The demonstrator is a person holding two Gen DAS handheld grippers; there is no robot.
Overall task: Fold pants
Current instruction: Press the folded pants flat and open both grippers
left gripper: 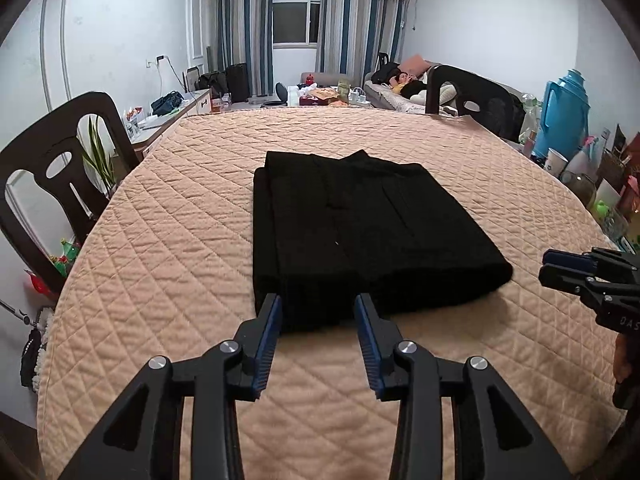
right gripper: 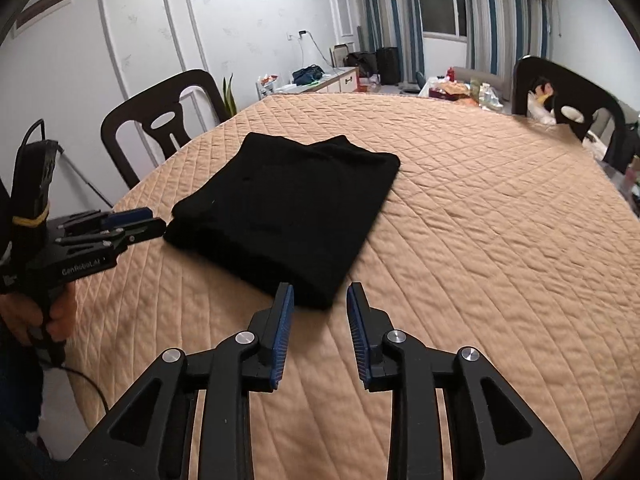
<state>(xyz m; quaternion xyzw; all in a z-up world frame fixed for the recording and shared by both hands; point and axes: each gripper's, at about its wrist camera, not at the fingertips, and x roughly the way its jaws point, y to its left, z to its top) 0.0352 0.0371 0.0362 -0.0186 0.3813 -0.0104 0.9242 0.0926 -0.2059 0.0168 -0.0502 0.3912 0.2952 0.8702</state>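
Observation:
Black pants [left gripper: 360, 224] lie folded into a compact rectangle on the peach quilted table cover [left gripper: 168, 240]; they also show in the right wrist view [right gripper: 288, 208]. My left gripper [left gripper: 318, 304] is open and empty, its fingertips just at the near edge of the fold. My right gripper [right gripper: 320, 294] is open and empty, its tips at the near right corner of the pants. The right gripper also shows at the right edge of the left wrist view [left gripper: 560, 266]. The left gripper also shows at the left of the right wrist view [right gripper: 154, 222], beside the fold's left corner.
Dark chairs stand at the table's left [left gripper: 60, 168] and far right [left gripper: 468, 92]. A blue thermos [left gripper: 564, 112], cups and bottles crowd the table's right rim. A person lies on a sofa [left gripper: 404, 88] beyond.

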